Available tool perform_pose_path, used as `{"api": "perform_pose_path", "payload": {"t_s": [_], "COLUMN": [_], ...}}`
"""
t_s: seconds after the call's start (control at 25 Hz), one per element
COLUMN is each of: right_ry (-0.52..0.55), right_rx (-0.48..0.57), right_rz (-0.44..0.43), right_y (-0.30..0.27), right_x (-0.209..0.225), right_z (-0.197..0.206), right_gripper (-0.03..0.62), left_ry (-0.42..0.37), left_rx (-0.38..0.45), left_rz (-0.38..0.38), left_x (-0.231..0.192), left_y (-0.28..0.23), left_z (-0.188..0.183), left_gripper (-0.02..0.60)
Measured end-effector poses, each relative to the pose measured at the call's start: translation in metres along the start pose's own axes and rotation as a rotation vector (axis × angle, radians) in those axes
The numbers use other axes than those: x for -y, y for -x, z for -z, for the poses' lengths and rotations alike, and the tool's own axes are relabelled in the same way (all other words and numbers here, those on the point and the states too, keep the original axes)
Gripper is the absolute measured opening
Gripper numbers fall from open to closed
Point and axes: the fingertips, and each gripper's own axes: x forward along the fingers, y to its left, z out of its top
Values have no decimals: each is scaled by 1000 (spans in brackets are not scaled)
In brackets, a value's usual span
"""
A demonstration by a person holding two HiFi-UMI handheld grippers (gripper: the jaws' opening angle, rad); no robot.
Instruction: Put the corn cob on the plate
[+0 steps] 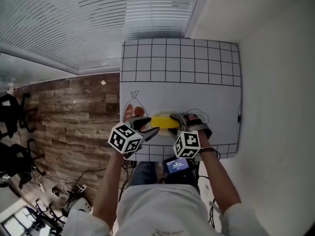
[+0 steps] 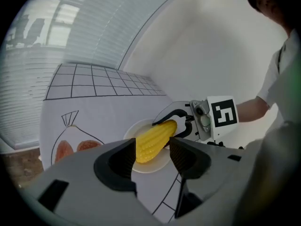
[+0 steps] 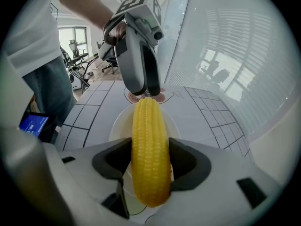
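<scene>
A yellow corn cob is gripped across its middle by my right gripper, both jaws against its sides. It hangs just over a small white plate on the gridded mat. In the head view the corn cob lies crosswise over the plate, between the two grippers. My left gripper stands open at the cob's other end. That end of the corn cob shows between its tips, with a gap on the right side. From this side the right gripper wraps the cob's far end above the plate.
The white mat with black grid lines covers the table. A drawn bag with orange shapes lies left of the plate. Wooden floor runs along the table's left edge. A device with a blue screen hangs at the person's waist.
</scene>
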Motion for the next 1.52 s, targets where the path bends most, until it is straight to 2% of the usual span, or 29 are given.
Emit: {"api": "perform_pose_path", "payload": {"t_s": [0.16,0.28,0.56,0.84,1.52], "right_ry": [0,-7,-9,-68,-146], "right_rx": [-4,-8,0,1,19], "right_rz": [4,7,2,-18,28], "right_y": [-3,-5,-7,-8,5], "right_x": [-2,-1,1,3,9], "right_z": [0,1,-2,-1,6], "right_gripper": [249,247,247,249,259], "left_ry": [-129,-158,-105,-86,-63], "left_rx": [-92,-76,-46,-36,-21], "left_rz": [-39,-23,103,90,84], "left_x": [2,7,29,24,21], "left_y": [-5,-2,-1,-7,-7], "left_z": [9,1,-7,-8,-10], "left_gripper": [232,225,210,209,209]}}
